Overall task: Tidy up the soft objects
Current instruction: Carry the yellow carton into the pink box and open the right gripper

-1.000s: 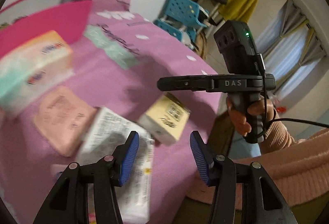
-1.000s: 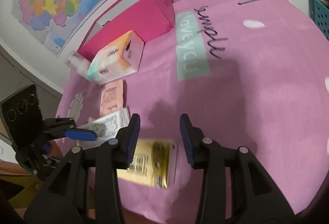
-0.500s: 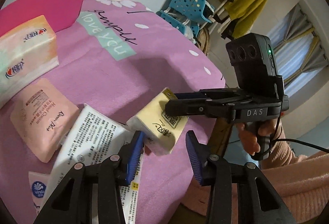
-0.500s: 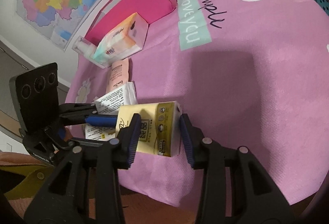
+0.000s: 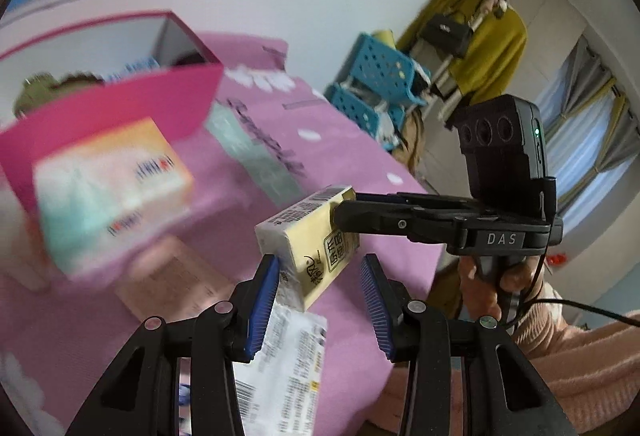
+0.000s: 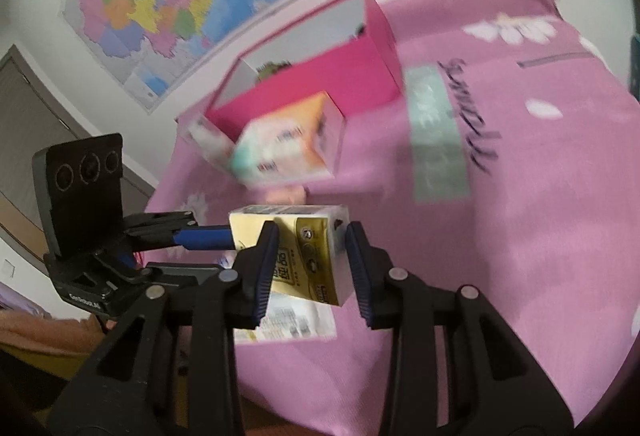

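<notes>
Yellow tissue pack [image 6: 304, 252] between right gripper [image 6: 312, 268] fingers [image 6: 266, 268]

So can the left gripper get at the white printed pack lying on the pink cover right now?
Probably not straight away. The left gripper is open, but the yellow tissue pack, shut in the right gripper, hangs between its fingers above the white printed pack.

The yellow tissue pack [image 6: 298, 252], which lay on the pink tablecloth [image 6: 500, 236] a second earlier, was lifted clear by the right gripper [image 6: 312, 268]. The left gripper [image 5: 318, 300] rose alongside, open.
</notes>
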Demonstrator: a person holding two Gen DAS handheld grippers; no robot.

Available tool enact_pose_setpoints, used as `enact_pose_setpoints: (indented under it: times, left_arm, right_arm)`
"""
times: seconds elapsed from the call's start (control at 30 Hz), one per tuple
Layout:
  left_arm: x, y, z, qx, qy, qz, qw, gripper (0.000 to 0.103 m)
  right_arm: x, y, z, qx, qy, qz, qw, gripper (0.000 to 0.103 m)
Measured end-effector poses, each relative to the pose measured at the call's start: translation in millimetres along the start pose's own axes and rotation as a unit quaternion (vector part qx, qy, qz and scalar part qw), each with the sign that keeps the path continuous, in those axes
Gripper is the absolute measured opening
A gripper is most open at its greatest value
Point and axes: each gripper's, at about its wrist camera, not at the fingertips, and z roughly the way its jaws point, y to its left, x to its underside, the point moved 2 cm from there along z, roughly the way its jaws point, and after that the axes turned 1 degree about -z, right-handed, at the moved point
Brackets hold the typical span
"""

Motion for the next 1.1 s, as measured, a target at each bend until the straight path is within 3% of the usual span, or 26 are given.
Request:
enact_pose_setpoints:
  times: [0.53, 1.1]
  left_arm:
    - [-93.8, 41.3, -47.7, -0.101, -0.087, 0.003, 0.9911, 0.042]
    - [-147.9, 103.2, -26.4, -0.156, -0.069, -0.056, 0.9837, 0.042]
  right_arm:
    - [-120.6, 31.5, 40.4, -0.012, -0.060, -0.062, 0.996, 0.038]
    - [-188.2, 9.4, 108.1, 0.010, -0.049, -0.048, 0.998, 0.038]
